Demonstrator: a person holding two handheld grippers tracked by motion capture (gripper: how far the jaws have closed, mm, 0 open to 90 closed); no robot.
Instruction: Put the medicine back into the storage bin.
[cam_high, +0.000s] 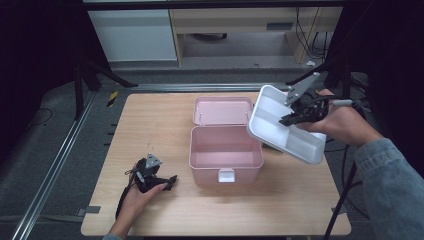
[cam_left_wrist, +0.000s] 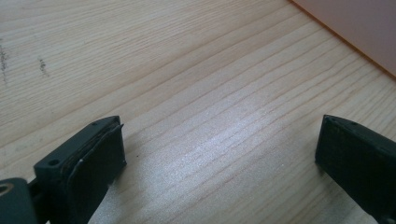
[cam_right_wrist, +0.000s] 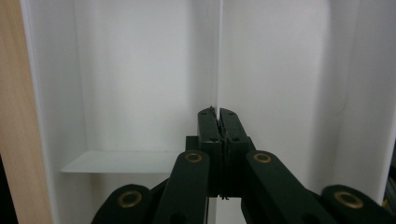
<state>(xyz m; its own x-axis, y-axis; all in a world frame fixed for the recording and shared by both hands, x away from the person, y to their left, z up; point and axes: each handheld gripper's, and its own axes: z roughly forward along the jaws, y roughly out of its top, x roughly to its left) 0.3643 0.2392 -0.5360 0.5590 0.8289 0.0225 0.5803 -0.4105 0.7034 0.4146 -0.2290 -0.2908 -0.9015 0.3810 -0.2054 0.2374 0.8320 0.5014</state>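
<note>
Pink box, white tray, black jaws on pale wood

The tray (cam_high: 280, 131) clamped in my right gripper (cam_high: 292, 119) is plain white, dividers and all, and my jaws on its thin partition are matt black with brass-coloured pivot pins. Just left of that gripper sits the box (cam_high: 225, 155), soft pink inside and out, with a white latch (cam_high: 226, 175) on its front. Under my left gripper (cam_high: 167, 181), black too, the table (cam_high: 150, 125) is light wood with fine straight grain. My sleeve (cam_high: 392, 175) is faded blue denim.
</note>
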